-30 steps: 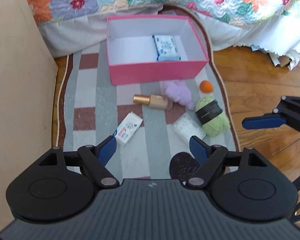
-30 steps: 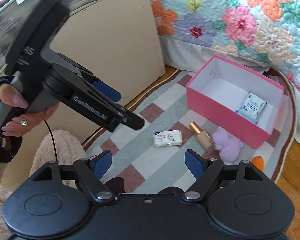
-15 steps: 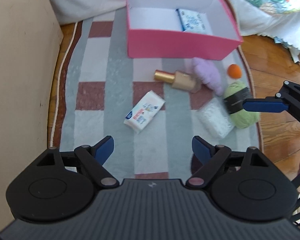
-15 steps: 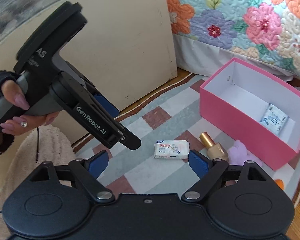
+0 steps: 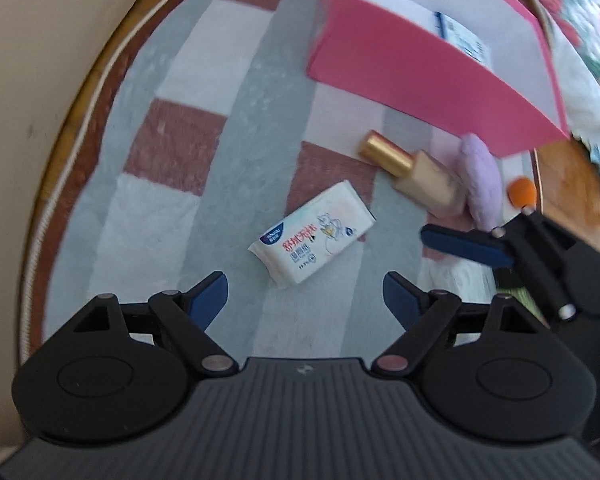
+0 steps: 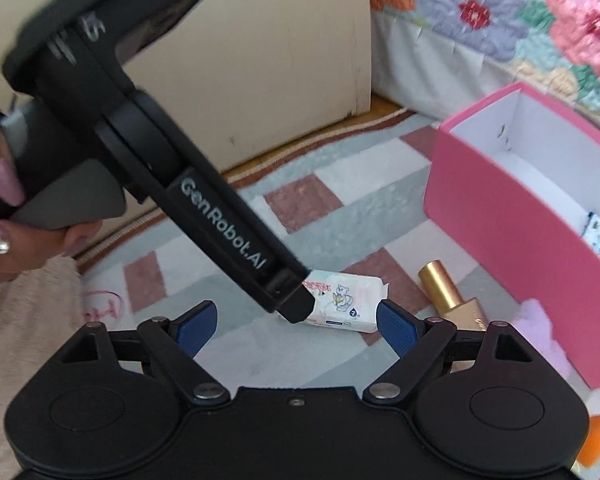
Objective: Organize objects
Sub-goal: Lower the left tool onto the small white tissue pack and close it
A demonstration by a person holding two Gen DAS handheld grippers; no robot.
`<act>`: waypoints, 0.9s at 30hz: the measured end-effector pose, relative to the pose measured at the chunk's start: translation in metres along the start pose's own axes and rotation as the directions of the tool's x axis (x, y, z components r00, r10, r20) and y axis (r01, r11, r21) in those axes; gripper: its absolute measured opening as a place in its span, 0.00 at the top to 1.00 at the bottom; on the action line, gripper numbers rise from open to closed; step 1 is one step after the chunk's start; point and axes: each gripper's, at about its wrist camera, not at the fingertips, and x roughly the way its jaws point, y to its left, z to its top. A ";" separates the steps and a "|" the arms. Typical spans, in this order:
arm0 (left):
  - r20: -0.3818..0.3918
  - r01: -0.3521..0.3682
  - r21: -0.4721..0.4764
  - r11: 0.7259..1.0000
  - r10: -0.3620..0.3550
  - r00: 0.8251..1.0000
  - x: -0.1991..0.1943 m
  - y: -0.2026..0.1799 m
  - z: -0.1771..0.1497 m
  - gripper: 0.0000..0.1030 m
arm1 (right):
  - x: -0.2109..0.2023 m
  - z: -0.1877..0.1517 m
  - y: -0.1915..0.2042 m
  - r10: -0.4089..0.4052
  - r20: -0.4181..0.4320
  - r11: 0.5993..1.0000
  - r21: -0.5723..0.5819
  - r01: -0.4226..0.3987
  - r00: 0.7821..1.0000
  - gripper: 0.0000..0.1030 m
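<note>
Left wrist view, working left to right. Lying at 9 o'clock: beige board [image 5: 32, 80], standing along the rug's edge. Covering the floor: checked rug [image 5: 172, 136] in grey, white and brown. Hovering over the rug: left gripper [image 5: 304, 294], jaws spread wide, nothing between the pads, pointing steeply down. Lying just beyond the fingertips at 12 o'clock: white tissue pack [image 5: 314, 234], flat on the rug, angled, touching neither finger. Lying at 1 o'clock of the pack: gold-capped bottle [image 5: 412, 176], on its side, resting against a lilac plush [image 5: 482, 178]. Standing at 1 o'clock: pink box [image 5: 440, 92], open-topped, holding a blue-and-white packet [image 5: 464, 38]. Lying at 3 o'clock: orange ball [image 5: 522, 191], near the rug's edge. Reaching in from 3 o'clock: right gripper [image 5: 466, 246], one blue finger showing. Right wrist view. Gripping the left tool's handle at 9 o'clock: a hand [image 6: 4, 224]. Hovering low: right gripper [image 6: 296, 326], jaws likewise spread, empty, tissue pack [image 6: 340, 300] lying just beyond the pads, partly covered by the left gripper's finger. Standing at 3 o'clock: pink box [image 6: 508, 216].
</note>
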 end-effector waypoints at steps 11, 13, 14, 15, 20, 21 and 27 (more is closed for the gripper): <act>0.041 0.076 -0.183 0.980 -0.070 0.997 0.038 0.026 -0.002 0.27 | 0.058 -0.011 -0.014 -0.072 -0.077 0.997 -0.019 0.071 0.994 0.13; 0.054 0.079 -0.203 0.976 -0.070 0.996 0.041 0.029 -0.002 0.31 | 0.063 -0.013 -0.016 -0.077 -0.090 0.997 -0.007 0.077 0.993 0.13; 0.067 0.083 -0.204 0.975 -0.071 0.995 0.041 0.029 -0.002 0.31 | 0.065 -0.015 -0.017 -0.075 -0.091 0.997 -0.001 0.076 0.993 0.13; 0.076 0.085 -0.201 0.976 -0.071 0.995 0.040 0.029 -0.001 0.35 | 0.066 -0.016 -0.019 -0.071 -0.093 0.997 0.007 0.072 0.993 0.13; 0.106 0.069 -0.161 0.985 -0.052 0.993 0.041 0.024 -0.004 0.56 | 0.069 -0.021 -0.019 -0.071 -0.064 0.997 0.030 0.073 0.995 0.19; 0.110 0.070 -0.156 0.985 -0.053 0.993 0.041 0.023 -0.005 0.57 | 0.067 -0.021 -0.018 -0.074 -0.056 0.997 0.032 0.076 0.996 0.25; 0.124 0.057 -0.122 0.991 -0.042 0.991 0.040 0.018 -0.012 0.59 | 0.064 -0.028 -0.006 -0.126 -0.038 0.991 0.039 0.128 0.991 0.38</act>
